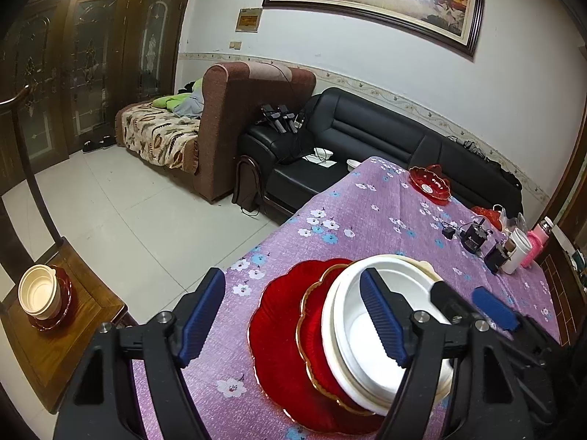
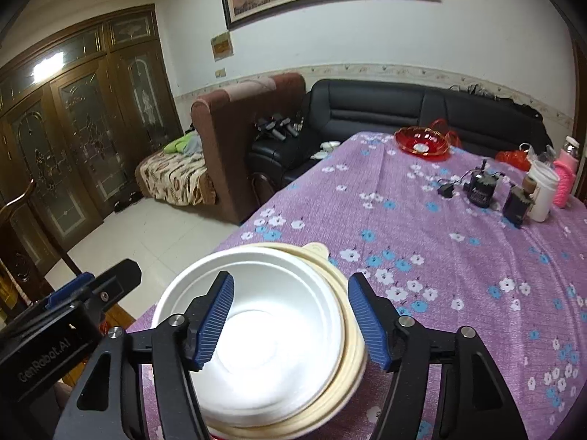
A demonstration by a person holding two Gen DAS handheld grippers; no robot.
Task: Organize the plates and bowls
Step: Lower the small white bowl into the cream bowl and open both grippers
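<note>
right gripper (image 2: pixel 290 324) fingers spread, straddling bowls' right rim, pinching nothing | left gripper (image 1: pixel 293 317) fingers spread over red plates (image 1: pixel 282 344) | 2 nested bowls (image 2: pixel 271 333) sit on 2 plates, tabletop (image 2: pixel 458 256) near corner | risk: off-centre squeeze may tip stack or lift only 1 bowl | writing: "GenRobot.AI"

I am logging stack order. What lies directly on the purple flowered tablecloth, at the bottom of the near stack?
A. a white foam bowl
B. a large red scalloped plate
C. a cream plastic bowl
B: the large red scalloped plate lies on the purple flowered tablecloth, under a smaller gold-rimmed red plate and the bowls.
</note>
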